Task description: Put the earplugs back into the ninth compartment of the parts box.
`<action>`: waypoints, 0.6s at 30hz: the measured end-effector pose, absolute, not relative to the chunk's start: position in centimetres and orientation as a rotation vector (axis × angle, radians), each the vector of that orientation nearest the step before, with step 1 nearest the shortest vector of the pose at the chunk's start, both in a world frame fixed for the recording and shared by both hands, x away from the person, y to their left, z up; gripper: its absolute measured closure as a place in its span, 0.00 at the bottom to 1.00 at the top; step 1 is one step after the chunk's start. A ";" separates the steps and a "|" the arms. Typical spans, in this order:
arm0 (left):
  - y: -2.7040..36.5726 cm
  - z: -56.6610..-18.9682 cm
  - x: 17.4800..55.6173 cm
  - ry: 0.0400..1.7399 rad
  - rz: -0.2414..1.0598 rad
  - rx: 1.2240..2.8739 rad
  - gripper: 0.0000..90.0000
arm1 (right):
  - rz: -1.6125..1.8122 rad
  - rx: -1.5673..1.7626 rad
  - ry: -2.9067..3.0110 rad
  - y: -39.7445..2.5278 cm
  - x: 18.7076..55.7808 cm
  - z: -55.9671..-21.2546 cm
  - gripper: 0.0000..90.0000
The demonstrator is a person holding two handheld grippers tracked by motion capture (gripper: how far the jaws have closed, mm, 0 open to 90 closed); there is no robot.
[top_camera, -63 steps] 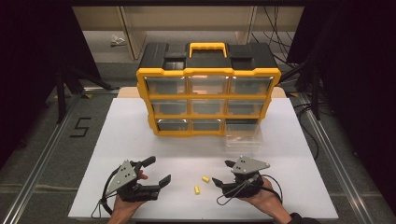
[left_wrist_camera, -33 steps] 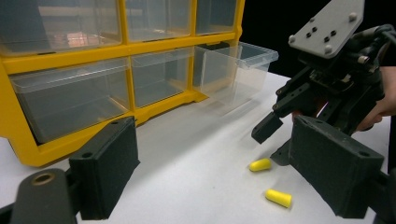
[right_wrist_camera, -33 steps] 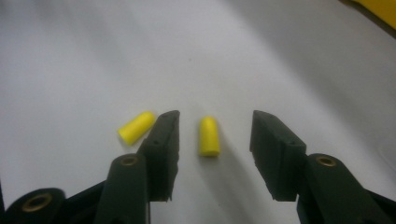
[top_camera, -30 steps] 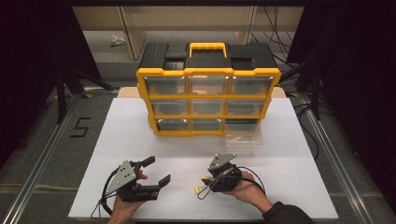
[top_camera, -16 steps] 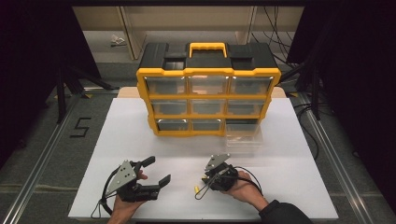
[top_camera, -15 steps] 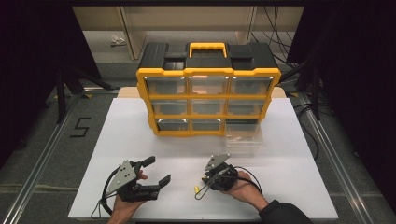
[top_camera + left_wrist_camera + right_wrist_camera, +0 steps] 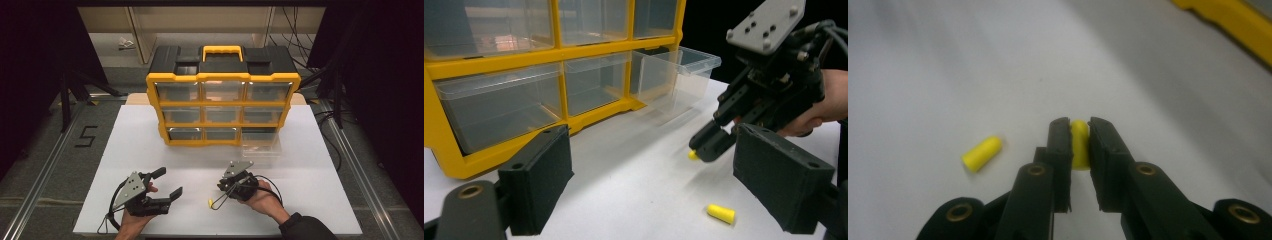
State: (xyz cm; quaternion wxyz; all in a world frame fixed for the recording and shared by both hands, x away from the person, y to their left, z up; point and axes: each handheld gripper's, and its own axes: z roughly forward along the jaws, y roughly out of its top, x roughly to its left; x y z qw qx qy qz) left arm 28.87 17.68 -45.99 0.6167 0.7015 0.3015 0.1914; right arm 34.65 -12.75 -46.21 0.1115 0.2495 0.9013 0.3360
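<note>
One white table (image 7: pixel 320 165); bare surface wide along near edge and both sides. One yellow-black organizer (image 7: pixel 223 95) at table's far middle, nine clear drawers; bottom-right drawer (image 7: pixel 260 145) pulled out. Two grippers: left gripper (image 7: pixel 161 184) jaws spread wide, holding nothing; right gripper (image 7: pixel 1079 135) jaws closed on earplug. Two yellow earplugs, small, bullet-shaped: pinched earplug (image 7: pixel 1078 144) upright between jaws, just above table; second earplug (image 7: pixel 981 153) lying loose beside it.

Apparently "5" on floor (image 7: pixel 86 136)
</note>
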 end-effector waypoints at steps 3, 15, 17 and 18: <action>17.7 -46.0 28.9 0.694 0.439 1.614 0.17 | 1.026 0.743 2.611 -13.1 34.7 -45.5 0.89; 17.7 -46.0 28.9 0.694 0.443 1.612 0.17 | 1.140 0.775 2.493 -14.5 35.1 -43.1 0.89; 17.7 -46.0 28.8 0.696 0.445 1.611 0.17 | 1.155 0.776 2.475 -14.7 35.2 -42.8 0.89; 17.7 -46.0 28.9 0.694 0.445 1.613 0.17 | 1.162 0.779 2.466 -14.8 35.2 -42.6 0.89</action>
